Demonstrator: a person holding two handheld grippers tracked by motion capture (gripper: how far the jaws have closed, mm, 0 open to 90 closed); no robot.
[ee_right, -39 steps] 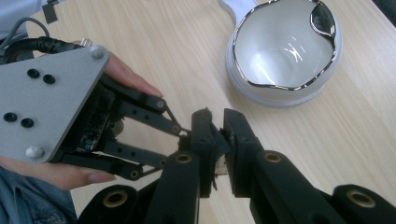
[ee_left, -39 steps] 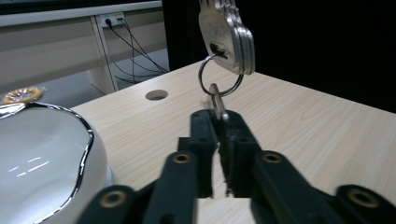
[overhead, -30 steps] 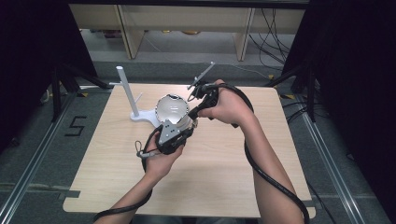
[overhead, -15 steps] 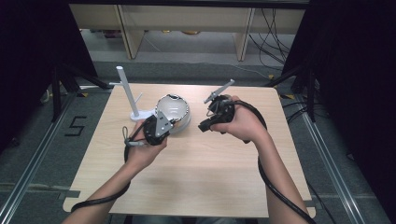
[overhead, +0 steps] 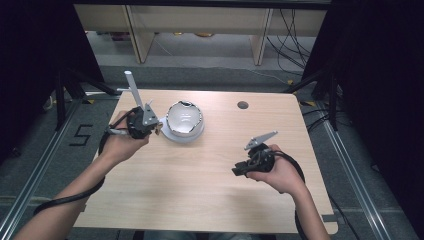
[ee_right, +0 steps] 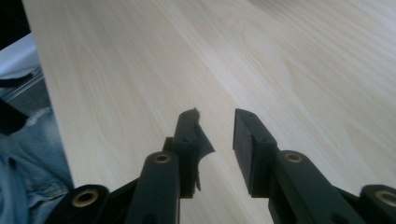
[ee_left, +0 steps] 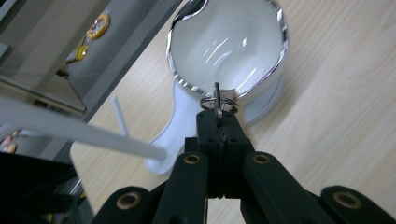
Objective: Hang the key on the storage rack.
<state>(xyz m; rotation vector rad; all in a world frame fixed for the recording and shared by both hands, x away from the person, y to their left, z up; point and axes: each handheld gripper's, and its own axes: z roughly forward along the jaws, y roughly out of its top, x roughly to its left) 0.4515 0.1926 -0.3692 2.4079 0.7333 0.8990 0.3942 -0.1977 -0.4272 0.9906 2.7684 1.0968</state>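
A glossy white bowl (overhead: 184, 119) with a chrome rim (ee_left: 280, 51) sits on a white stand base (overhead: 172, 135) at the table's back left. A white post (overhead: 134, 90) rises from the same base beside it. My left gripper (overhead: 156, 129) is just left of the bowl, shut on a small metal key ring (ee_left: 218, 100) that it holds at the bowl's near rim. In the left gripper view the left gripper (ee_left: 218, 117) has its jaws pressed together. My right gripper (overhead: 239, 171) hovers over the table's front right, and in the right gripper view the right gripper (ee_right: 217, 122) is open with nothing between its jaws.
The light wooden table (overhead: 210, 190) has a round cable hole (overhead: 243, 105) at the back. Wooden shelving (overhead: 200, 25) and cables lie on the floor beyond. A black frame leg (overhead: 65, 95) stands left of the table. Jeans (ee_right: 23, 177) show past the near edge.
My right gripper has drawn away from the bowl to the table's front right. My left gripper has shifted left, to the bowl's left side, still shut on the key ring.
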